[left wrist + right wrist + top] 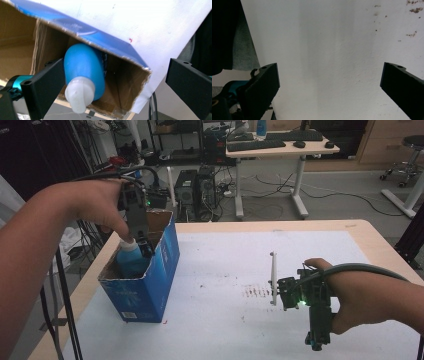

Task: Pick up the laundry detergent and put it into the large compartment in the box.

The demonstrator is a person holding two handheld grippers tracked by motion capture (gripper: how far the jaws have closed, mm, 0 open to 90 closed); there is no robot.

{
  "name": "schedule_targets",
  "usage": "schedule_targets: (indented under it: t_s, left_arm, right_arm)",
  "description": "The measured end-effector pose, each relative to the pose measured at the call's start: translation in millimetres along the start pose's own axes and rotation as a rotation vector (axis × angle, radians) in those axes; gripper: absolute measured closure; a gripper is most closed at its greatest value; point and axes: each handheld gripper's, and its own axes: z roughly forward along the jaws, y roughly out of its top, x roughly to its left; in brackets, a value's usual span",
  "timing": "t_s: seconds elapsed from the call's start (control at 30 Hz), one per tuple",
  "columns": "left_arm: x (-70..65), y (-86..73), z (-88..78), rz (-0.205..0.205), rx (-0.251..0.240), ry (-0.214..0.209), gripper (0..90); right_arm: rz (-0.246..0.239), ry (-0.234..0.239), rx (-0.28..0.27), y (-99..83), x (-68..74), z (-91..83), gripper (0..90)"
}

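A blue bottle (131, 257) with a white cap stands tilted inside an open blue cardboard box (150, 285) at the table's left. My left gripper (142, 245) hangs over the box opening, right by the cap. In the left gripper view the bottle (83, 67) lies in the box (112, 42) close to the left jaw, and the left gripper (116, 67) is open wide with neither pad pressing on it. My right gripper (282, 295) rests low at the front right, and in its own view the right gripper (329, 72) is open over bare white sheet.
A white sheet (240, 260) covers the wooden table (370, 235), with dark specks (257, 291) just left of the right gripper. A thin white rod (273, 277) stands upright by that gripper. Computer towers (192, 190) and a desk (280, 147) stand behind the table.
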Motion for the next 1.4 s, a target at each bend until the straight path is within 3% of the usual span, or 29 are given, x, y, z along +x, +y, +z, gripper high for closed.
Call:
schedule_targets:
  t_s: [0.37,0.67,1.03,1.17,1.23,1.3,1.4]
  left_arm:
    - [-17.7,31.3,4.1,0.114,0.009,-0.009,1.7]
    - [-27.3,57.7,20.8,0.183,0.030,-0.013,1.7]
    - [-32.2,71.7,30.7,0.218,0.034,-0.030,1.7]
    - [-27.4,74.7,33.6,0.208,0.034,-0.042,1.7]
    - [-24.4,77.0,35.5,0.208,0.034,-0.043,1.7]
    - [-21.9,80.0,37.6,0.211,0.031,-0.044,1.7]
    - [-19.2,84.8,40.9,0.214,0.025,-0.049,1.7]
  right_arm:
    - [-0.003,-0.001,-0.010,-1.3,-3.3,-2.9,1.4]
    - [0.005,0.008,0.003,0.5,-7.1,-5.4,1.4]
    - [-0.004,-0.006,0.005,6.1,-10.3,-15.1,1.4]
    - [0.020,0.003,0.032,6.2,-10.8,-13.7,1.4]
    - [-0.013,-0.007,0.017,5.9,-14.6,-13.6,1.4]
    - [0.016,-0.004,0.030,5.9,-13.5,-15.4,1.4]
    - [0.007,-0.001,0.024,5.9,-15.6,-16.7,1.4]
